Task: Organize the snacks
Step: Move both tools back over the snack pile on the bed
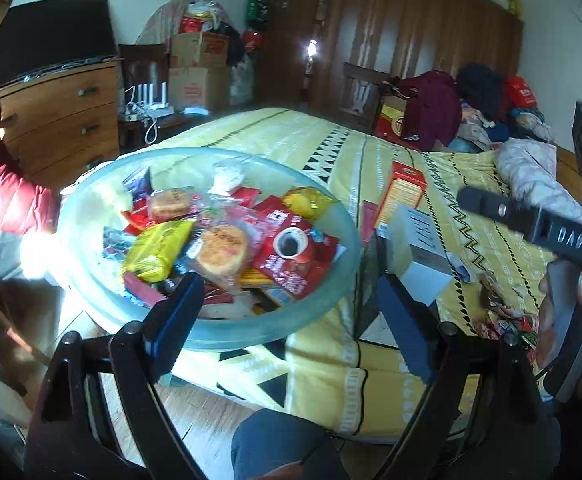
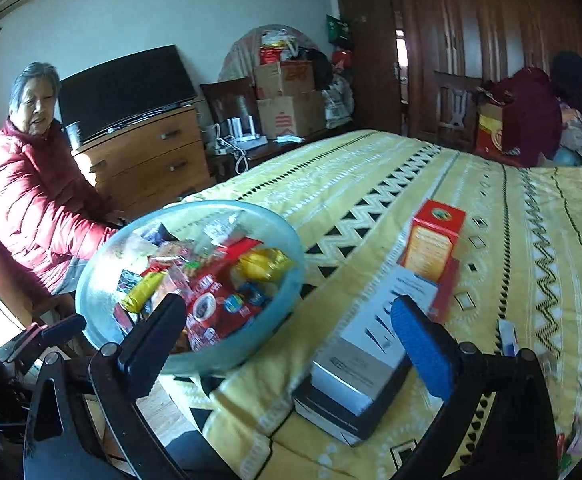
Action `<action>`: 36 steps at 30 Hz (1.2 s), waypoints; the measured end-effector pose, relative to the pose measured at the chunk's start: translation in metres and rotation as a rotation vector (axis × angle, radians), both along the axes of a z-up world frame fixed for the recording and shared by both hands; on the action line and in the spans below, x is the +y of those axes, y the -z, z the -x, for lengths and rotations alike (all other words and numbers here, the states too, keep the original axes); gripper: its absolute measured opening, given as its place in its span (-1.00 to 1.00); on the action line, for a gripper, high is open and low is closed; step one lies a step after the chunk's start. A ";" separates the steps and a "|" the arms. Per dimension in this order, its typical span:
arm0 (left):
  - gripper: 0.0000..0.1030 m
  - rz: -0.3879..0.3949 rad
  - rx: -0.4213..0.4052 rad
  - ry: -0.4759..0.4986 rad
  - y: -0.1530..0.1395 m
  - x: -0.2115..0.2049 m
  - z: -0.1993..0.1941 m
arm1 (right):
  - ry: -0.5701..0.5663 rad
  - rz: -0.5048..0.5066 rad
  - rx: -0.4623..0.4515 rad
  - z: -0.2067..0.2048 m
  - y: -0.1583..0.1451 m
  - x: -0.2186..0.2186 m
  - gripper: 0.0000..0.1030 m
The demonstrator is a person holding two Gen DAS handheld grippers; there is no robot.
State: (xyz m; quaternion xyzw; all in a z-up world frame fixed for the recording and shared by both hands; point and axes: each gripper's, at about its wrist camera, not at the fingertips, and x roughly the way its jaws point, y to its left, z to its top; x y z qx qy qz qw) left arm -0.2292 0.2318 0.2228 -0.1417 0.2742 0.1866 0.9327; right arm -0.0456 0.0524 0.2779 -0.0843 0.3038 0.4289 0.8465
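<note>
On bed edge: glass bowl (image 2: 91, 304) of snack packets (image 1: 227, 248), heavy, fragile, slippery; grip rim. Left gripper (image 1: 287, 304), right gripper (image 2: 291, 328) both spread, empty.

Home bedroom, bed (image 2: 411, 184), wardrobe (image 2: 491, 40), dresser (image 2: 151, 152)

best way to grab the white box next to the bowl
Grip the white box across its two long side faces near the middle, coming from above. It lies flat on the bedspread, narrow enough for the open right gripper, with free sides.
</note>
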 end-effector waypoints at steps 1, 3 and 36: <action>0.72 -0.007 0.001 0.012 -0.001 -0.005 -0.002 | 0.030 0.008 0.024 -0.004 0.007 -0.013 1.00; 0.72 -0.014 0.009 0.033 0.000 -0.013 -0.005 | 0.068 0.021 0.067 -0.009 0.021 -0.033 1.00; 0.76 0.144 0.455 0.714 0.135 -0.227 -0.156 | 0.380 0.089 0.487 -0.085 0.159 -0.305 1.00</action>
